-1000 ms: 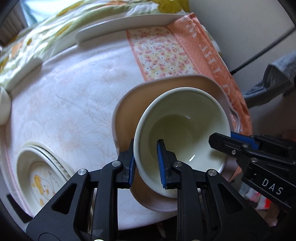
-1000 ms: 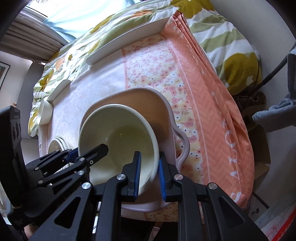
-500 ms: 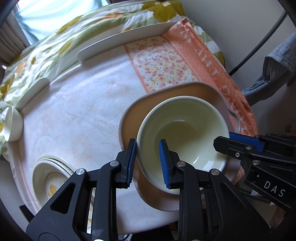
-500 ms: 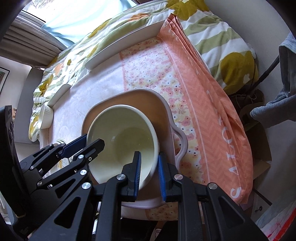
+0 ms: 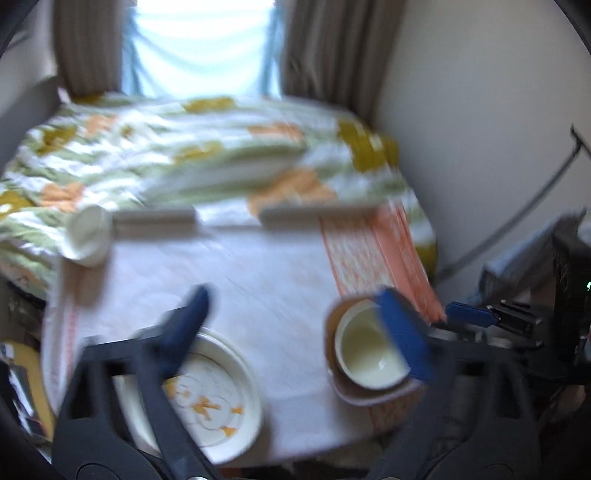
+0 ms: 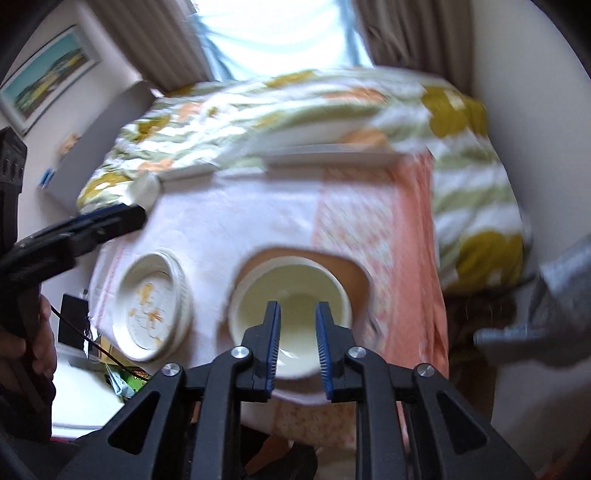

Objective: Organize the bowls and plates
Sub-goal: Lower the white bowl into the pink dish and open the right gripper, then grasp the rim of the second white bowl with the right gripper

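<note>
Both my grippers, left [image 5: 295,325] and right [image 6: 297,347], have let go and pulled back, jaws spread; the cream bowl [image 6: 291,306] now sits nested in the tan plate [image 6: 354,273] on the counter [image 6: 236,221].

Glossy glazed bowl [image 6: 291,295] (ceramic-looking); smooth printed tablecloth [image 6: 236,221]; ribbed blue claw pads [image 6: 274,339].

I see a bright window [image 6: 280,33] dead ahead, brown curtains [image 6: 410,33] either side, backlighting everything. Flowered bedspread [image 5: 166,162] on the bed beyond the table [image 5: 258,266], which wears a white-and-orange cloth. Plain pale wall [image 5: 480,110] on the right, framed picture [image 6: 44,77] on the left wall.
</note>
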### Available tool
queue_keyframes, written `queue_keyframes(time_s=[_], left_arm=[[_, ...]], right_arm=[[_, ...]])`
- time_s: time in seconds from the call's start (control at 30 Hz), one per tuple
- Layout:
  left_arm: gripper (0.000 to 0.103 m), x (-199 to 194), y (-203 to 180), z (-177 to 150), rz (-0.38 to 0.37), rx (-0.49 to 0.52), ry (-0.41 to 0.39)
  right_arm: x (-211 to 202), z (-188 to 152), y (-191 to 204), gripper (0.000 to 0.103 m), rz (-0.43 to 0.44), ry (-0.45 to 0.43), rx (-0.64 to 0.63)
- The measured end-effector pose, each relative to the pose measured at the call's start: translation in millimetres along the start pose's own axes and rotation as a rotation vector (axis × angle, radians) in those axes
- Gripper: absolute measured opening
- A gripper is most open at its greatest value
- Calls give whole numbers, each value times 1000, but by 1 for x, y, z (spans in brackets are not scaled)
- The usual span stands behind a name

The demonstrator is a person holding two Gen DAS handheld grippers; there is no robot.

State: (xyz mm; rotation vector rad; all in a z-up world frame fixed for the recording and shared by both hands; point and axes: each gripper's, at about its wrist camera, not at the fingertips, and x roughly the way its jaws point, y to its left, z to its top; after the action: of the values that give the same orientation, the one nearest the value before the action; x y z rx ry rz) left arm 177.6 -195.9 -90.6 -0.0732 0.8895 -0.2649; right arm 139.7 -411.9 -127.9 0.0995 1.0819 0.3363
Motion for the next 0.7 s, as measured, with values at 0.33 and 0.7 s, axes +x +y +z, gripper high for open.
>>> queue_keyframes(time_s=[0.33, 0.7], left_arm=[[103, -77, 90, -10, 237, -194, -102], [101, -55, 235, 6, 217, -417, -65]], right_arm=[[-3, 62, 96, 103, 114, -206, -351], [71, 177, 202, 103, 254, -152, -416]])
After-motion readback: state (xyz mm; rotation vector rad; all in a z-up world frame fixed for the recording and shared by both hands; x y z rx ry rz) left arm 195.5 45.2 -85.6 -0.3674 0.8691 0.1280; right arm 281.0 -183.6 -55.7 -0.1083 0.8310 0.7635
